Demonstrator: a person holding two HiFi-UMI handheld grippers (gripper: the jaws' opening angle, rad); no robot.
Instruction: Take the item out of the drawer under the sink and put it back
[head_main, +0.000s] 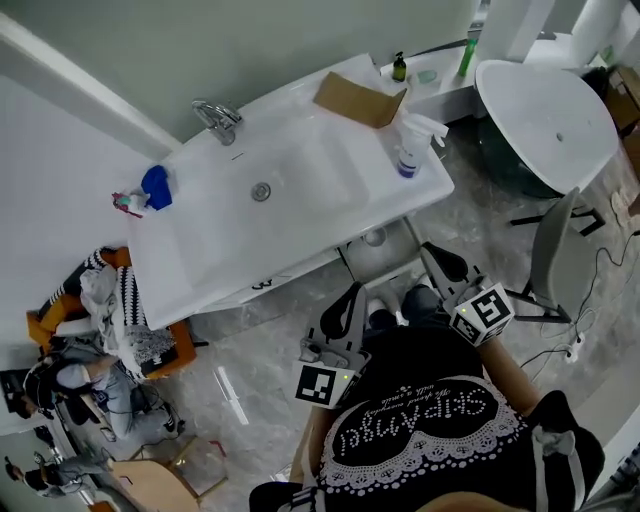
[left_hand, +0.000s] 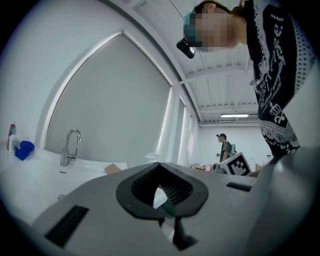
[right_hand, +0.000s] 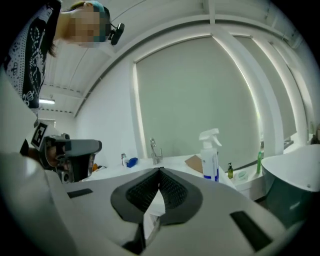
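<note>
**Operator:** Where are my tongs?

**Observer:** You hold both in front of your chest, short of the front edge of the sink (head_main: 330, 170). Your left gripper (head_main: 352, 293) and your right gripper (head_main: 432, 252) point toward the sink and touch nothing. From the right gripper view, the left one shows off to its left side.

**Operator:** Are they apart or together?

**Observer:** Together, both of them. In each gripper's own view the jaw tips meet, and only background shows through the gap below the tips. You have nothing clamped.

**Operator:** And the item?

**Observer:** It is in neither of your grippers. The white front of the drawer (head_main: 262, 287) sits under the sink's front edge and looks pushed in. What lies inside is hidden, so I cannot tell you where the item is.

**Operator:** What stands on the sink?

**Observer:** The faucet (head_main: 218, 120) is at the rear edge, toward the left. A spray bottle (head_main: 412, 150) stands near the front right corner. A flat piece of cardboard (head_main: 360, 98) lies at the rear right corner. A blue thing (head_main: 156, 186) sits at the left edge.
</note>
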